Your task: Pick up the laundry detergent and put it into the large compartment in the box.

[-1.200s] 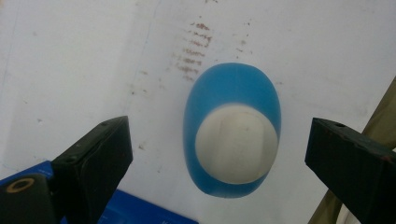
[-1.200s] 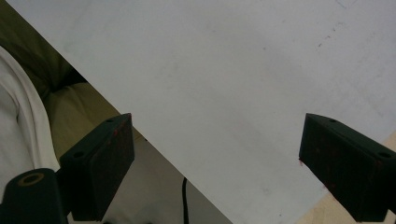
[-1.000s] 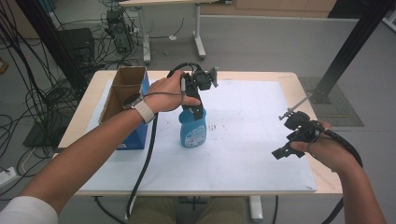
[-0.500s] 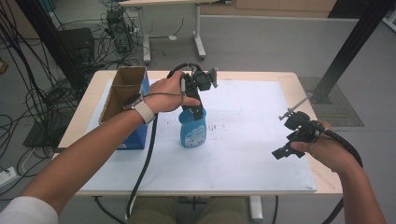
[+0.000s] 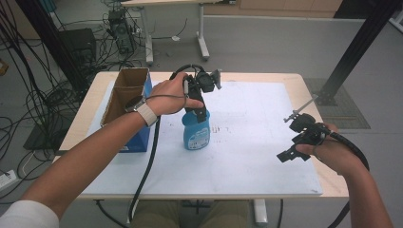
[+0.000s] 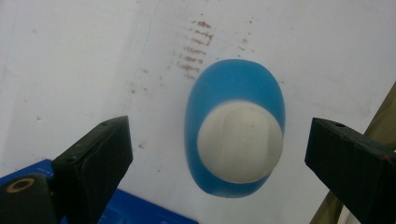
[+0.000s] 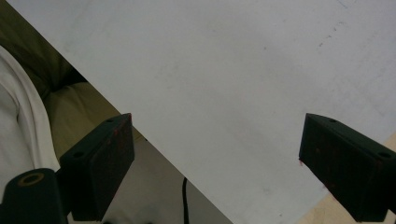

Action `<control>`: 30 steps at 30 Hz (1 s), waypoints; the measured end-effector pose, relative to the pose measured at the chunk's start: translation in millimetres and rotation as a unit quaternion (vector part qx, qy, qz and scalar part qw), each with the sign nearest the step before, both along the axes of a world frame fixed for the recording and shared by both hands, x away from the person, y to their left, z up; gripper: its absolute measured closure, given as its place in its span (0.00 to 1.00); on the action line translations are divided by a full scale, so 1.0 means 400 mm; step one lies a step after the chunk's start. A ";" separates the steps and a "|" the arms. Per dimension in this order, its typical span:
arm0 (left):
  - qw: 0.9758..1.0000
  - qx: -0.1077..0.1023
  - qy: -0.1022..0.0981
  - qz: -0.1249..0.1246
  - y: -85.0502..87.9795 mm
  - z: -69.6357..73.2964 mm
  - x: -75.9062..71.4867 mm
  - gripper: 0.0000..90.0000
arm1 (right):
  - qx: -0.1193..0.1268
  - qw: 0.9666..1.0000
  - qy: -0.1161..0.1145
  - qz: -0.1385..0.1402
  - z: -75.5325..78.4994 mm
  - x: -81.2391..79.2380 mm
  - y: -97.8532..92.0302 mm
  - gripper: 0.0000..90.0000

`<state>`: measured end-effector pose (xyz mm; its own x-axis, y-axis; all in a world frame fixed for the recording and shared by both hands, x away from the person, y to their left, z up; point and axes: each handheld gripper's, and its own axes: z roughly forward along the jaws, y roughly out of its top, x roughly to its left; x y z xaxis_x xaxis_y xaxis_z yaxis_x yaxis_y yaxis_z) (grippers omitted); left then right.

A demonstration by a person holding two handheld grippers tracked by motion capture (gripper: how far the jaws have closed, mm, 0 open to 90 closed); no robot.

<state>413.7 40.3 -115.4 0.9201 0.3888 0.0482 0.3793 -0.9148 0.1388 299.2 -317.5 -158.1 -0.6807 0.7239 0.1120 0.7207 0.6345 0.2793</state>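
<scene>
The right claw (image 5: 295, 148) hangs over the near right part of the white sheet (image 5: 256, 142), well apart from the blue bottle (image 5: 196, 129) and to its right. Its jaws stand wide apart with nothing between them; in the right gripper view they frame bare sheet and the near edge of the counter (image 7: 322, 212). The right hand (image 5: 332, 152) holds it low, wrist bent, jaws aimed down and back toward the person.

The bottle stands upright near the middle of the sheet, just right of the blue cardboard box (image 5: 127, 114). The left claw (image 6: 219, 149) is poised directly above it, jaws spread on either side of the white cap (image 6: 240, 140) and touching nothing. The left forearm reaches in from the near left, wrist cocked so the claw points straight down.

The risk, as I judge it, lies in the descent. The cap sits a little right of centre between the jaws, so one jaw could meet it first and push the bottle over. A grip on the rounded cap alone may also slip, and a toppling bottle could fall against the box close beside it.
</scene>
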 end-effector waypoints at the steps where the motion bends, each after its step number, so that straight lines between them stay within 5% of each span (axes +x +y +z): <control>1: 1.000 0.000 0.000 0.000 0.000 0.000 0.000 0.09 | 0.000 1.000 0.000 0.000 0.000 0.000 0.000 0.12; 30: 1.000 -0.003 -0.002 0.001 0.000 0.000 -0.003 0.09 | 0.002 1.000 0.001 -0.001 -0.002 -0.001 -0.002 0.12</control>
